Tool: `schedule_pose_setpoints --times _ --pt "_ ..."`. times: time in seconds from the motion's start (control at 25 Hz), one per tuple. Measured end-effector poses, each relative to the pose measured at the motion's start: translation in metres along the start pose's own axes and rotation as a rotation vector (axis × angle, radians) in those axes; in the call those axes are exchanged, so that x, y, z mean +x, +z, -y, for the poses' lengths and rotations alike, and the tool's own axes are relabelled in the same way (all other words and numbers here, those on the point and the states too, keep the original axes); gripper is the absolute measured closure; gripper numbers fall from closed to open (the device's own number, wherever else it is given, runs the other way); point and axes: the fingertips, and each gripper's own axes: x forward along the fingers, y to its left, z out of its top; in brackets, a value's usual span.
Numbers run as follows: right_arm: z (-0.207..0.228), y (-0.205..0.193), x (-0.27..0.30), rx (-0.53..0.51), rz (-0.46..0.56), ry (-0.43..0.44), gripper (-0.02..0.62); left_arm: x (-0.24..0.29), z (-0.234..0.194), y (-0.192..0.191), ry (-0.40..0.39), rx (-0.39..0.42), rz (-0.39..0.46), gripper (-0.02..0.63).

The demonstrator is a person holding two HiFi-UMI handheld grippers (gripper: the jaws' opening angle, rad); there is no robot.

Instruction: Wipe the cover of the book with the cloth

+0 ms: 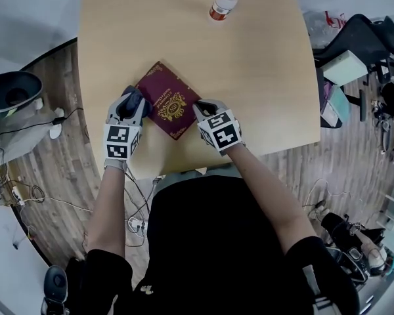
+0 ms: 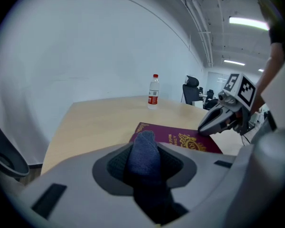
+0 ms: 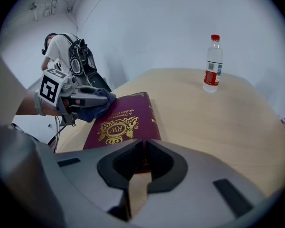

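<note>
Two grippers busy: left gripper (image 1: pixel 132 101) pinches the dark blue cloth (image 2: pixel 143 152) at the maroon gold-crested book's (image 1: pixel 169 99) left edge, mid-frame. Right gripper (image 1: pixel 201 107) clamps its near corner. I'd hold firm and sweep flat across.

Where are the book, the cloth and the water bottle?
book (image 1: pixel 171 105), head view, on the gold emblem of its cover.
cloth (image 2: pixel 143 153), left gripper view, on the upright dark blue fold.
water bottle (image 3: pixel 212 77), right gripper view, on its red label.
</note>
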Motion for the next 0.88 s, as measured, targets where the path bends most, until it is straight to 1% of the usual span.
schedule_pose_setpoints --times 0.08,0.16,0.36,0.6,0.88 --pt "0.0 0.0 -0.001 0.002 -0.003 0.014 0.55 0.001 0.016 -0.002 -0.031 0.017 0.002 0.474" --pt "-0.001 0.0 -0.001 -0.005 -0.005 0.022 0.551 0.0 0.029 -0.003 -0.045 0.023 0.009 0.474" --pt "-0.001 0.001 -0.001 -0.016 -0.007 0.043 0.552 -0.004 0.053 -0.006 -0.048 -0.018 0.033 0.474" --pt "-0.001 0.001 -0.003 -0.036 0.001 0.07 0.554 -0.015 0.097 -0.016 -0.091 -0.046 0.059 0.474" --pt "-0.001 0.002 -0.003 -0.058 0.003 0.098 0.555 -0.024 0.137 -0.022 -0.11 -0.103 0.088 0.474"
